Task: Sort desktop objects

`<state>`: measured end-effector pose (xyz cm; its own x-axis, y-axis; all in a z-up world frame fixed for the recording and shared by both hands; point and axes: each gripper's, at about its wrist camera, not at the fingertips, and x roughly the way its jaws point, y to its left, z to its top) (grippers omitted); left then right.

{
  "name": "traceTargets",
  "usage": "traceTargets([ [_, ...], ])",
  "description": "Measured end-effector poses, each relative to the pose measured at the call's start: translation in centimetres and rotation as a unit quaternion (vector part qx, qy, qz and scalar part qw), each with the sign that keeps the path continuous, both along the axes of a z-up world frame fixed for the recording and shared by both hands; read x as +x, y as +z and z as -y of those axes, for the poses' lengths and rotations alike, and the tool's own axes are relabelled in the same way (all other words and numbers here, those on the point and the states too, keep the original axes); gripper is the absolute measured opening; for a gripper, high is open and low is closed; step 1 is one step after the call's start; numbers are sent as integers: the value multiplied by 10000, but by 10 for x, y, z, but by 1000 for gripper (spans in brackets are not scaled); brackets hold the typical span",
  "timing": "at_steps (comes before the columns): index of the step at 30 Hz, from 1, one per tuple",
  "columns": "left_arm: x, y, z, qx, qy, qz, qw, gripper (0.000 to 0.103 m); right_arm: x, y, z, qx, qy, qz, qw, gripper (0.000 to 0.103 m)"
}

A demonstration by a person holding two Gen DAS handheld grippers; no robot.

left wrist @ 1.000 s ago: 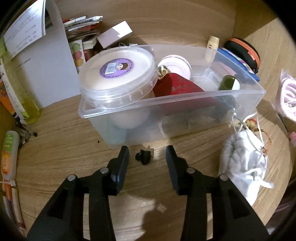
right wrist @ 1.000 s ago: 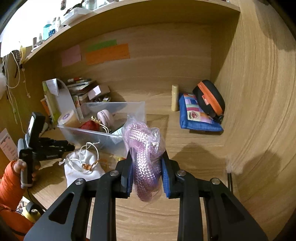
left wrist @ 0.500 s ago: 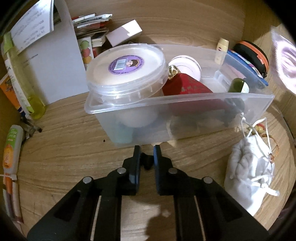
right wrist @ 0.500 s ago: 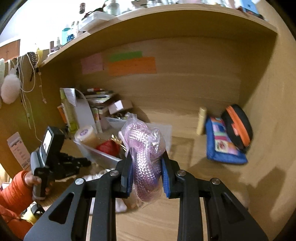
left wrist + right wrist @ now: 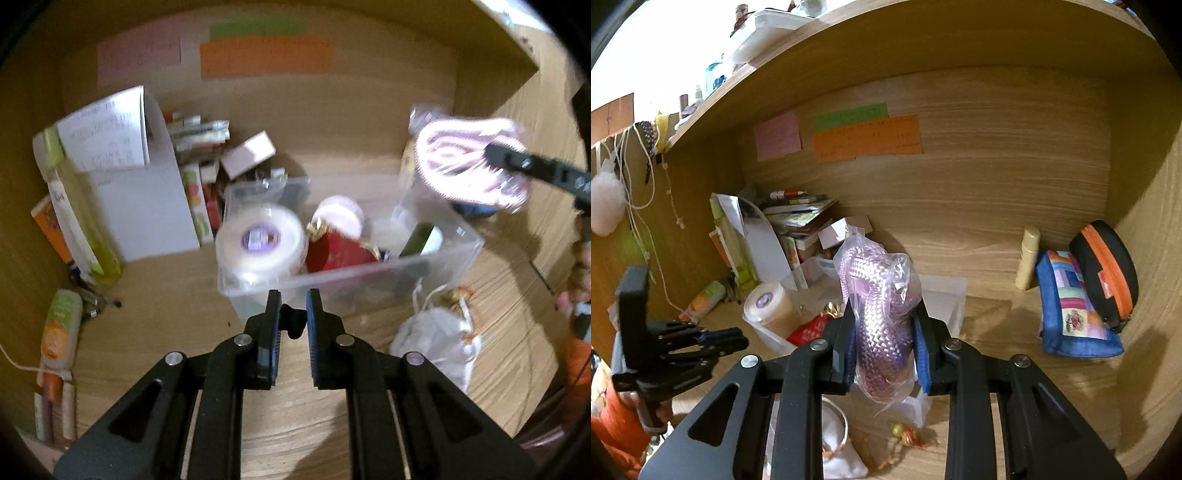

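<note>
Right wrist view: my right tongs are pinching a clear bag of pink braided cord, fingers pressed into it on both sides, bag upright and raised over the clear plastic bin. From the left wrist view the same bag shows blurred, up in the air above the bin's right end.

Left tongs: fingers nearly together, pinching a small black clip between the pads, held up just in front of the bin's near wall. Clip is dark and partly hidden; I cannot make out its shape in full.

Inside the bin: a round white tub with a purple label at the left end, a red pouch with gold trim beside it, a pale pink round case behind that, and a dark green item toward the right end.

On the desk just right of the bin's near corner, a white drawstring pouch with a small red and gold charm by it.

Further out, right wrist view: a cream tube upright against the back wall, a blue patchwork pouch beside it, and a black case with an orange zip leaning on that. Left side: stacked books and boxes, a yellow-green bottle, an orange and green tube. Pink, green and orange notes stuck to the back wall.
</note>
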<state>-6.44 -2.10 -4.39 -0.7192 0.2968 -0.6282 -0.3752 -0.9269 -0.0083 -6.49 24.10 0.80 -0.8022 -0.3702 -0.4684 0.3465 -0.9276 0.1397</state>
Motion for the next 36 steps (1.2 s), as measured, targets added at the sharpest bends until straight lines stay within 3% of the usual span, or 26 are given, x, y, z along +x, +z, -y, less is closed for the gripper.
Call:
traceTargets([
  [8,-8,29,-10,204,-111,-331,9992,12,-18,-5,12,-21,-54,57,10000,23],
  [19,-48,21,-43,280,-397,-56,9988,12,-53,-37,25,-91,47,513,9986,23],
  [36,-68,-10,-77,29,-715,222,9972,12,-61,-62,45,968,-361,337,9941,28],
])
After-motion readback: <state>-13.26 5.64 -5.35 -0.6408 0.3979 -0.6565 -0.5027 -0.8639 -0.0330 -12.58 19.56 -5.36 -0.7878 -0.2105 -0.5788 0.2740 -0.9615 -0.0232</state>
